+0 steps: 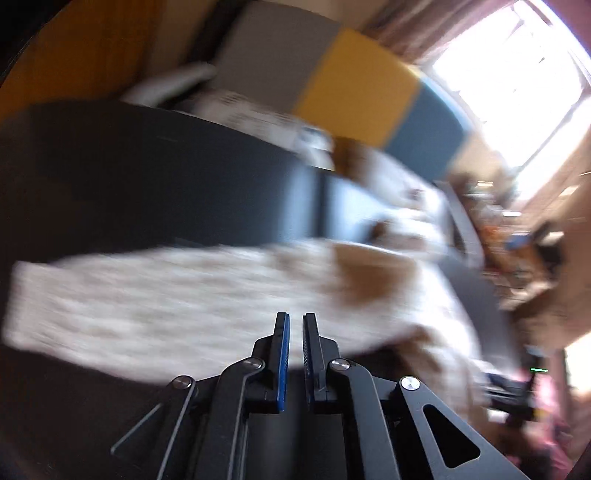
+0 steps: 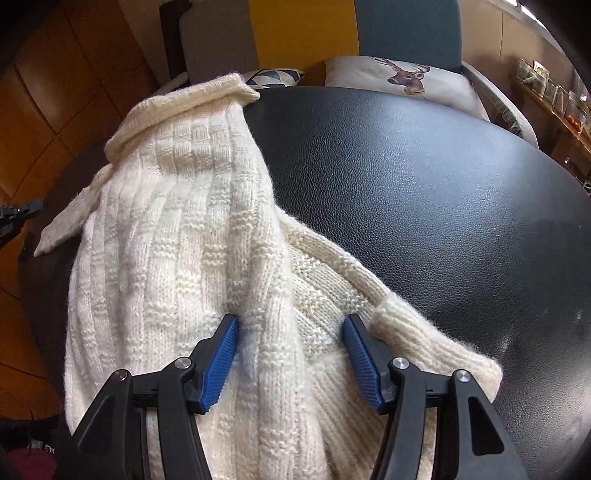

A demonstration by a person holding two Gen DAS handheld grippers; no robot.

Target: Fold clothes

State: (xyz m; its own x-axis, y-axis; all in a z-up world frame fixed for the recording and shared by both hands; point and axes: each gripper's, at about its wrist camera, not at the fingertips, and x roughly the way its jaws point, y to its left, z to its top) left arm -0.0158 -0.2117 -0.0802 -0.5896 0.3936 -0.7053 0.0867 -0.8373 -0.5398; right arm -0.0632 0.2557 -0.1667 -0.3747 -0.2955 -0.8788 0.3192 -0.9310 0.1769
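Observation:
A cream knitted sweater (image 2: 177, 236) lies partly folded on a black leather surface (image 2: 424, 192). My right gripper (image 2: 291, 325) is open, its blue pads (image 2: 221, 362) pressed down on either side of a ridge of the knit near a ribbed cuff (image 2: 424, 343). The left wrist view is motion-blurred: the sweater (image 1: 177, 306) shows as a pale band ahead of my left gripper (image 1: 295, 321). Its jaws are nearly together with a narrow gap and nothing visible between them.
A deer-print cushion (image 2: 402, 81) and a patterned cushion (image 2: 273, 75) lie behind the black surface, against a grey, yellow and teal backrest (image 2: 303, 29). Wooden floor (image 2: 48, 96) is at left, a cluttered shelf (image 2: 561, 107) at right. A bright window (image 1: 517, 74) shows at upper right.

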